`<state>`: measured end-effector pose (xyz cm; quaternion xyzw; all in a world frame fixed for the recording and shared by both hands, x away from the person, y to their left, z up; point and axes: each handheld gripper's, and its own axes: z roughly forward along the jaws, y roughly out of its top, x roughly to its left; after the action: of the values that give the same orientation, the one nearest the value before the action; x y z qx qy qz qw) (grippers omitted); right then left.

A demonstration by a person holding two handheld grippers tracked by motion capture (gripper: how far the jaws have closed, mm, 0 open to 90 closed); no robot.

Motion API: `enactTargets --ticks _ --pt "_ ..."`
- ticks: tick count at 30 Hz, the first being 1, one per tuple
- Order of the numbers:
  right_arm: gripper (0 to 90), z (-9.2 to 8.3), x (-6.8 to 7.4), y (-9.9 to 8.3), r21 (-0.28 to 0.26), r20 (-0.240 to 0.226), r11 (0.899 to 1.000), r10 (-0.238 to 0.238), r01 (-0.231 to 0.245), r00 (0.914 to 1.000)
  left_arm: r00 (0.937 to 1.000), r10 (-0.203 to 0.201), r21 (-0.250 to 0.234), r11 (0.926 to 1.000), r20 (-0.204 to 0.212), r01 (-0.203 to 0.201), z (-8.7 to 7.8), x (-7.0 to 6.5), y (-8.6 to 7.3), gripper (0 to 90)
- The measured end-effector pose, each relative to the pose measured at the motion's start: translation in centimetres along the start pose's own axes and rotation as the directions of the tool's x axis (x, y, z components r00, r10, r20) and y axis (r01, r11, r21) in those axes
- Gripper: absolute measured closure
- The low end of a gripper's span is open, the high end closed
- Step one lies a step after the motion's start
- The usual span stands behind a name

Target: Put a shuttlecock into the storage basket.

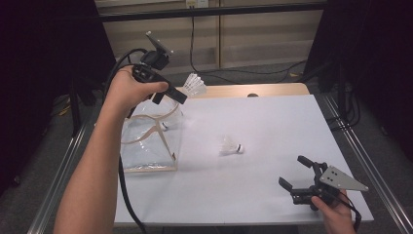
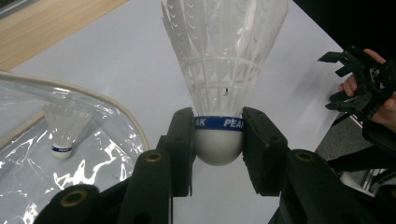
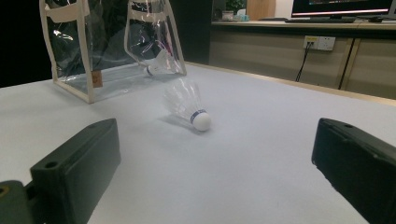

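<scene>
High view: left gripper raised above the clear bag at the table's left side, clamped on a white shuttlecock; a second shuttlecock lies on its side mid-table; right gripper low at the near right corner, jaws spread wide, nothing between them. Left gripper view: jaws pinch the held shuttlecock's cork at its blue band, skirt pointing away; a third shuttlecock stands inside the bag. Right gripper view: wide jaws frame the lying shuttlecock, well apart from it; bag upright beyond.
</scene>
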<state>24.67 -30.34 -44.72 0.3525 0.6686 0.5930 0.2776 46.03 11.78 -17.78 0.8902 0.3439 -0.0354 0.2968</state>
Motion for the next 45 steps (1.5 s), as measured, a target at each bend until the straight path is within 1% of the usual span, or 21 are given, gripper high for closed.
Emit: enactTargets --ticks 3,4,5,9,11,12,14,26,30,31,37,38,40,45 --pt "0.7 0.0 0.0 0.0 0.0 0.001 1.0 -0.001 0.001 1.0 1.0 -0.005 -0.003 1.0 -0.006 0.005 -0.1 0.1 -0.1 65.5" --pt "0.7 0.0 0.0 0.0 0.002 0.0 1.0 -0.003 0.003 1.0 0.9999 -0.013 -0.009 0.9999 -0.007 0.013 -0.1 0.1 -0.1 65.5" --pt "0.7 0.0 0.0 0.0 0.0 0.001 1.0 -0.003 0.003 1.0 1.0 -0.006 -0.002 1.0 -0.008 0.006 -0.2 0.2 -0.1 65.5" --pt "0.7 0.0 0.0 0.0 0.0 0.001 1.0 0.0 0.0 1.0 0.9999 -0.01 -0.004 0.9999 -0.014 0.01 -0.3 0.3 -0.2 65.5" --pt "0.7 0.0 0.0 0.0 0.0 0.0 1.0 -0.001 0.001 1.0 0.9997 -0.016 0.001 0.9999 -0.017 0.016 -0.4 0.3 -0.2 65.5" --pt "0.7 0.0 0.0 0.0 0.0 0.0 1.0 -0.001 0.001 1.0 0.9996 -0.015 -0.001 0.9999 -0.023 0.015 -0.4 0.4 -0.2 65.5" --pt "0.7 0.0 0.0 0.0 0.001 0.001 1.0 -0.004 0.004 1.0 0.9994 -0.026 -0.005 0.9997 -0.023 0.026 -0.5 0.5 -0.3 65.5" --pt "0.7 0.0 0.0 0.0 0.002 0.002 1.0 0.0 0.0 1.0 0.9983 -0.045 -0.013 0.9989 -0.038 0.044 -1.1 1.3 -0.8 65.5" --pt "0.7 0.0 0.0 0.0 0.003 0.001 1.0 -0.004 0.004 1.0 0.9973 -0.054 -0.014 0.9985 -0.049 0.053 -1.2 1.4 -0.9 65.5" --pt "0.7 0.0 0.0 0.0 0.002 0.001 1.0 -0.002 0.002 1.0 0.9976 -0.05 -0.01 0.9987 -0.047 0.05 -1.3 1.4 -0.9 65.5" --pt "0.7 -0.1 0.0 0.0 0.002 0.002 1.0 0.002 -0.002 1.0 0.9967 -0.062 -0.019 0.998 -0.053 0.061 -1.7 1.7 -1.2 65.5" --pt "0.7 -0.1 0.0 0.0 0.002 0.002 1.0 0.001 -0.001 1.0 0.996 -0.066 -0.023 0.9976 -0.059 0.065 -1.7 1.7 -1.2 65.5" --pt "0.7 0.0 0.0 0.0 0.002 0.003 1.0 0.0 0.0 1.0 0.9965 -0.062 -0.019 0.998 -0.055 0.061 -1.8 1.8 -1.3 65.5" --pt "0.7 0.0 0.0 0.0 0.002 0.002 1.0 -0.002 0.002 1.0 0.9959 -0.067 -0.02 0.9976 -0.061 0.066 -2.0 2.0 -1.4 65.5"
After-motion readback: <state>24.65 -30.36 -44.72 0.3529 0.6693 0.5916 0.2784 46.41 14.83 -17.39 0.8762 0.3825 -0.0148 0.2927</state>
